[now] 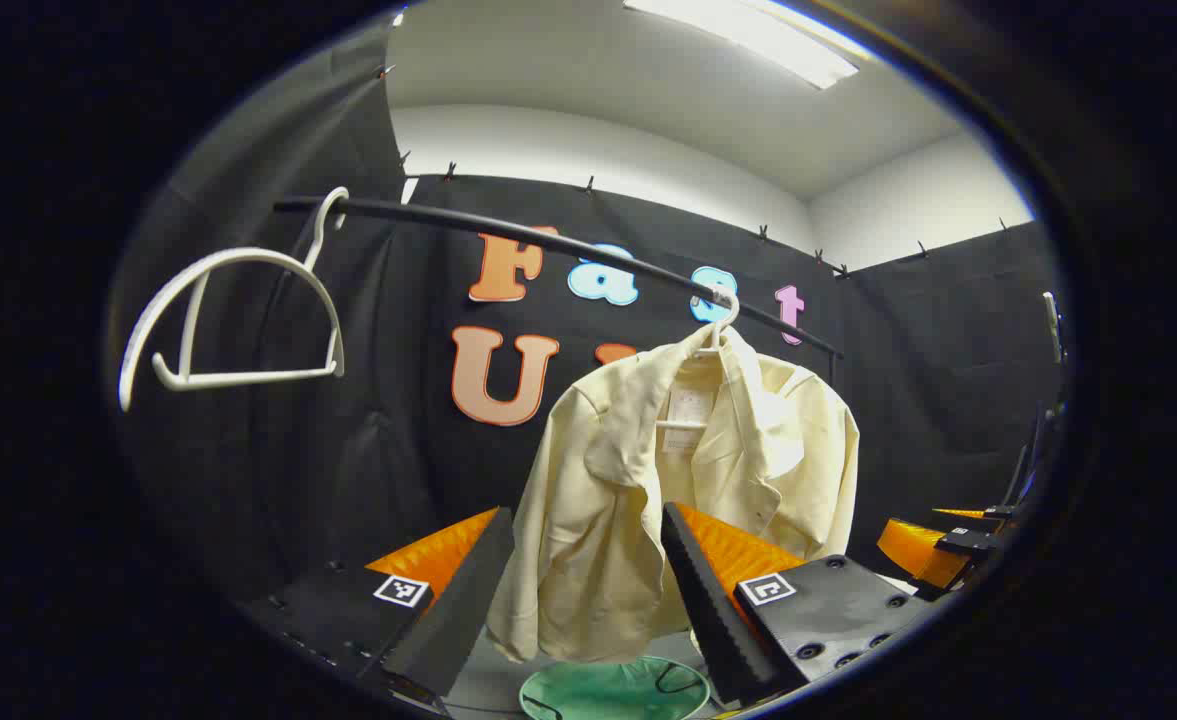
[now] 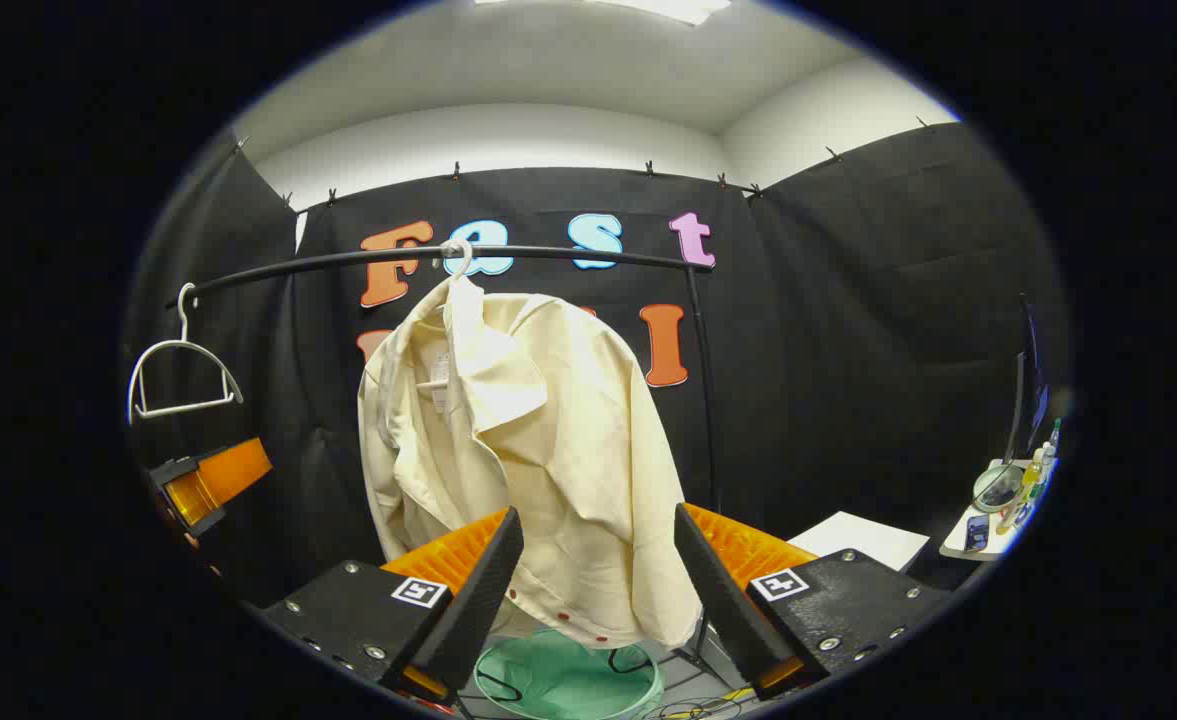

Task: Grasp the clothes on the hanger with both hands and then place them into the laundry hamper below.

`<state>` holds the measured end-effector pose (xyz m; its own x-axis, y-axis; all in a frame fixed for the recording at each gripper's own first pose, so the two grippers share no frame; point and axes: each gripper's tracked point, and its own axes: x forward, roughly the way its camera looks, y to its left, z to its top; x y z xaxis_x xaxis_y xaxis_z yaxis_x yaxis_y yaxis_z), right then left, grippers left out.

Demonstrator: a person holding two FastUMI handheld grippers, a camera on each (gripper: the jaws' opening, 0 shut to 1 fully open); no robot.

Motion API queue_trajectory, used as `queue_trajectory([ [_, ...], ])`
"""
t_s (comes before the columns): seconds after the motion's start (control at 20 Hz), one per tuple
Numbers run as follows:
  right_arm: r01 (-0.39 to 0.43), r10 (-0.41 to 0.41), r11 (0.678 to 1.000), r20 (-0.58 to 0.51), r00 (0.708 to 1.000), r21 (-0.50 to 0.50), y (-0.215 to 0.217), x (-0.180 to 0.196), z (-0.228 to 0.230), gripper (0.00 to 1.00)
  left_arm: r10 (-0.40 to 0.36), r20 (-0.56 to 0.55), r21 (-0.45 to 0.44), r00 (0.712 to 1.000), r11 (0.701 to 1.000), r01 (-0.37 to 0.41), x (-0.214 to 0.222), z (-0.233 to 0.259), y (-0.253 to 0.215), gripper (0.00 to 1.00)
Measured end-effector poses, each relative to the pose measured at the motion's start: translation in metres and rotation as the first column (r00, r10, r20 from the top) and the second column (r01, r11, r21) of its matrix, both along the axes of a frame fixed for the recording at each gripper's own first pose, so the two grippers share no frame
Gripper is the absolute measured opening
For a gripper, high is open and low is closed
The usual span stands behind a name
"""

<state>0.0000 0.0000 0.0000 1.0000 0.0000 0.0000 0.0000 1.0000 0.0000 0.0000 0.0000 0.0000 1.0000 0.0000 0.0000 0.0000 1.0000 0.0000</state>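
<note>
Jaws of both grippers stand wide and hold nothing, because we have not yet reached the shirt [image 1: 693, 470]. It hangs on its hanger [image 1: 716, 325] from the rail [image 1: 508, 235], directly above the green hamper [image 2: 568, 680], so it can drop in. We count one shirt, two hangers, one of them an empty hanger [image 1: 233, 320], and one hamper. Our left gripper [image 1: 588, 590] and right gripper [image 2: 598, 590] face the cloth from both sides.
</note>
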Motion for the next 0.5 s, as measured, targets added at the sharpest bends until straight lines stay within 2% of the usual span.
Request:
queue_trajectory([
  [0.2, 0.011, -0.011, 1.0, 0.005, 1.0, -0.018, -0.006, -0.014, 0.006, 0.95, 0.002, -0.039, -0.016, 0.999, 1.0, -0.003, -0.007, -0.007, 0.0, 0.96],
  [0.3, 0.013, -0.013, 1.0, 0.006, 1.0, -0.026, -0.004, -0.017, 0.007, 0.95, -0.009, -0.048, -0.014, 0.999, 1.0, 0.008, -0.007, -0.009, -0.004, 1.0],
  [0.45, 0.011, -0.011, 1.0, -0.005, 1.0, -0.023, -0.002, -0.017, 0.002, 0.95, -0.005, -0.07, -0.034, 0.998, 0.999, 0.003, -0.008, -0.016, -0.003, 1.0],
  [0.5, 0.005, -0.005, 1.0, -0.011, 1.0, -0.019, 0.001, -0.016, 0.001, 0.95, -0.001, -0.075, -0.041, 0.997, 0.999, -0.003, -0.008, -0.016, -0.001, 0.97],
])
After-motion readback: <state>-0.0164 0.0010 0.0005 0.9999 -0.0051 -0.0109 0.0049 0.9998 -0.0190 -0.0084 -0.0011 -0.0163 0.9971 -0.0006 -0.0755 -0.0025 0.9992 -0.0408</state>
